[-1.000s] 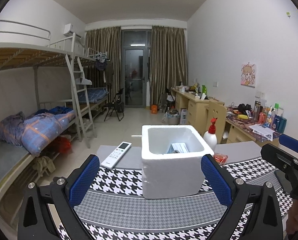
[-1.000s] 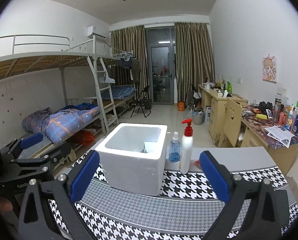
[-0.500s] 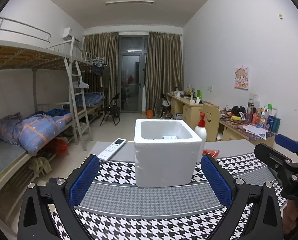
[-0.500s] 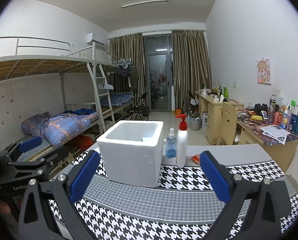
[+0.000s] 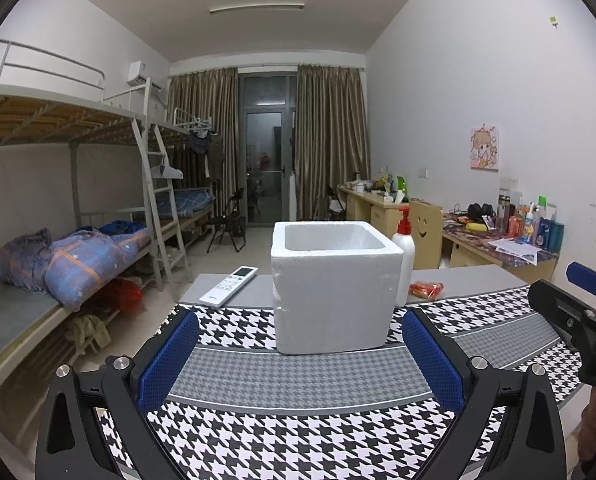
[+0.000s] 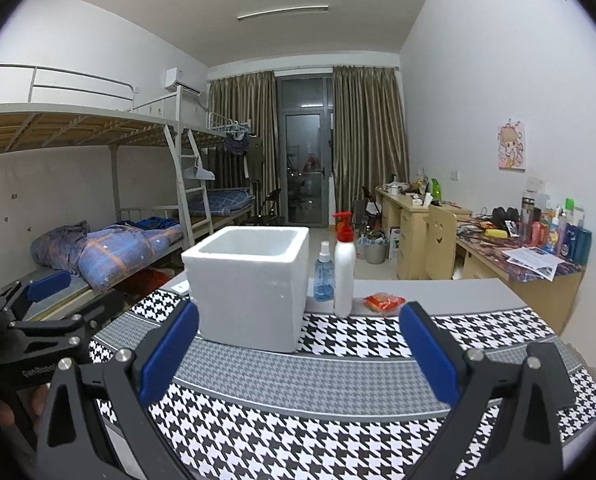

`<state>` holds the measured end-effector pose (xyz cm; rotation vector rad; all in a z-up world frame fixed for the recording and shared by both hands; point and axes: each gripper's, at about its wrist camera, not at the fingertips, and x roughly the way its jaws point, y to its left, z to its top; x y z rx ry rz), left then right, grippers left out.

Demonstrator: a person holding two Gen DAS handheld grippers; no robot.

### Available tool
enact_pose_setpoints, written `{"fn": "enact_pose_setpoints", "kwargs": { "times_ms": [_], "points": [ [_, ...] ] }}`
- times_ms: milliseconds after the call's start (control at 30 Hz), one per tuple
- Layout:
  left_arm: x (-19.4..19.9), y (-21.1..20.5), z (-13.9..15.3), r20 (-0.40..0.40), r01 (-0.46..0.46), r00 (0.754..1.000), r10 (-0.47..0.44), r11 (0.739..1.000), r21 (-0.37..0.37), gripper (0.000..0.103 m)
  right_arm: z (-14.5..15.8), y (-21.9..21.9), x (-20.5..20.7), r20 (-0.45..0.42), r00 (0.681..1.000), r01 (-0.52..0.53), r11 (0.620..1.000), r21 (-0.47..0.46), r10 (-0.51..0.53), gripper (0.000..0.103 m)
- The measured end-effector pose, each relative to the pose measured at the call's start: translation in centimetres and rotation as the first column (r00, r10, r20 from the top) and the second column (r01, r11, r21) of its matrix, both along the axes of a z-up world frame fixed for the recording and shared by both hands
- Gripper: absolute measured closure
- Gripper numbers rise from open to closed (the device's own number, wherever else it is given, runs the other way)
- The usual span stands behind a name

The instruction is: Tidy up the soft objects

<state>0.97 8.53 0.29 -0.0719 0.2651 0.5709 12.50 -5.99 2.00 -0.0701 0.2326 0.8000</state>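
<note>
Left to right along far edge of houndstooth cloth (image 5: 298, 380): white remote (image 5: 229, 285) off cloth near far-left corner, long axis running toward far edge. Foam box (image 5: 333, 286) mid far edge, open side up, roughly cubic, no clear long axis; inside hidden. Blue spray bottle (image 6: 323, 272) and pump bottle (image 6: 344, 266) upright just beside box's right wall. Red packet (image 6: 383, 303) lying flat beyond, long axis along the edge. Left gripper (image 5: 299, 364) and right gripper (image 6: 298, 360) low over near edge, both spread wide, empty. Risks: grabbing packet could tip pump bottle; nudging light box could slide it.
</note>
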Motion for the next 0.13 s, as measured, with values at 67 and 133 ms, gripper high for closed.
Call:
{"fn": "enact_pose_setpoints", "kwargs": {
  "times_ms": [67,133],
  "points": [
    [-0.04,-0.01,-0.03,0.001,0.000,1.000,0.000,1.000,-0.003,0.001,-0.14,-0.01,-0.01,-0.003,1.000,-0.002,1.000,-0.006,0.002,0.001],
    [-0.23,-0.06,-0.14,0.004,-0.002,1.000,0.002,1.000,0.004,0.001,-0.20,0.09,-0.07,-0.004,1.000,-0.002,1.000,-0.009,0.002,0.001]
  ]
}}
